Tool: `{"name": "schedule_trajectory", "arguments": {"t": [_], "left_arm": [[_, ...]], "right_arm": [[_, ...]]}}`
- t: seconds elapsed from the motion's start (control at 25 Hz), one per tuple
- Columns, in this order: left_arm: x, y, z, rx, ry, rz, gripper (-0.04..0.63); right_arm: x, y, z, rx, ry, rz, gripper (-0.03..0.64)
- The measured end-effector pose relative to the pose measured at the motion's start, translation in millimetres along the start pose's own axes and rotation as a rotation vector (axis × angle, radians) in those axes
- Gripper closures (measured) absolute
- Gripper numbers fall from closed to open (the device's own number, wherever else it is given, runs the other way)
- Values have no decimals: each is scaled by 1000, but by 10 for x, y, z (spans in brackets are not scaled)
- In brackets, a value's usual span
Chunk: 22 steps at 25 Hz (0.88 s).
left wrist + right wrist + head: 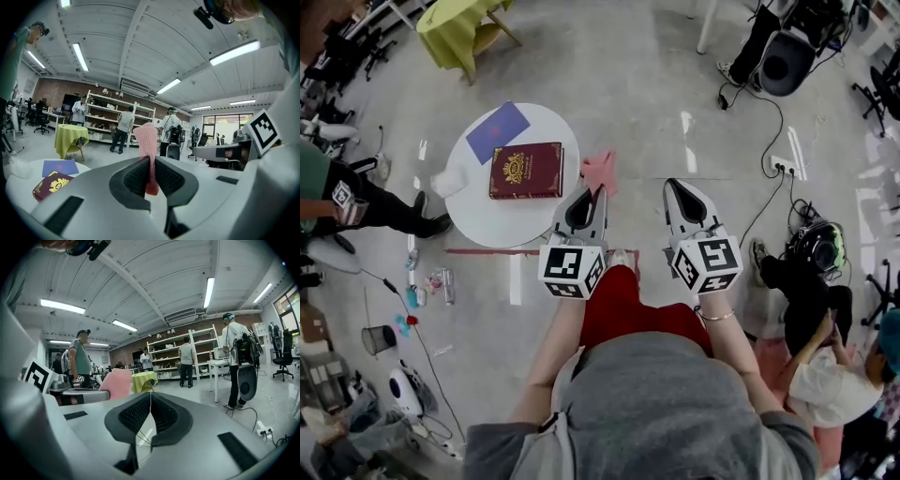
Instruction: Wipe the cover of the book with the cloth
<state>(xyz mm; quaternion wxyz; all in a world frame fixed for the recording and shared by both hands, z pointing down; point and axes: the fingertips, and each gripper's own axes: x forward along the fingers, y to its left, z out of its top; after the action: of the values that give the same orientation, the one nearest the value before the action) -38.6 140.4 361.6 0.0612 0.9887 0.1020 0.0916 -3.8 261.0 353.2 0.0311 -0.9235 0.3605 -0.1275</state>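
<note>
The left claw point(600, 190) is closed on a pink cloth point(600, 172). In the left gripper view its two dark pads pinch the cloth point(146, 140) near its lower edge, and the rest of the fabric stands up above the tips in a narrow fold. From the head view the cloth sits at the right rim of a round white bench point(502, 225), clear of the book point(526, 170).

The book is dark red with a gold emblem on its cover. It lies flat and cover up near the middle of the bench, to the left of the left claw. Just beyond it lies a blue sheet point(498, 131), set at an angle, and a crumpled white thing point(448, 183) rests at the bench's left rim. In the left gripper view the book point(50, 184) and the blue sheet point(60, 167) show low at the left.

The right claw point(677, 186) is held off to the right of the bench, over the bare floor and beside the left one. In the right gripper view its jaws point(150, 397) are closed together with nothing gripped, and the pink cloth point(117, 383) shows to their left.

A table with a yellow-green cover point(459, 28) stands farther off across the floor.
</note>
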Motion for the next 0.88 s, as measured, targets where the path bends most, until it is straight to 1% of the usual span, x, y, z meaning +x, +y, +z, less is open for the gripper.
{"name": "schedule_trajectory", "arguments": {"t": [0.12,0.2,0.36,0.48,0.56,0.68,0.8,0.88], "left_arm": [[174,245,16,-7,5,-16,563],[250,392,25,-11,9,-13,563],[335,660,24,-37,13,12,563],[363,870,3,-62,13,50,563],[389,995,4,-78,11,78,563],[435,1193,24,-82,11,128,563],[486,1429,44,-79,11,196,563],[515,1606,54,-88,9,259,563]], "right_arm": [[367,27,60,1,8,3,588],[567,43,82,0,19,8,588],[899,91,151,-11,32,27,588],[1143,169,177,-20,41,64,588],[1311,232,192,-27,49,97,588],[1589,362,212,-39,63,163,588],[1928,520,236,-49,77,251,588],[2176,637,257,-60,89,326,588]]}}
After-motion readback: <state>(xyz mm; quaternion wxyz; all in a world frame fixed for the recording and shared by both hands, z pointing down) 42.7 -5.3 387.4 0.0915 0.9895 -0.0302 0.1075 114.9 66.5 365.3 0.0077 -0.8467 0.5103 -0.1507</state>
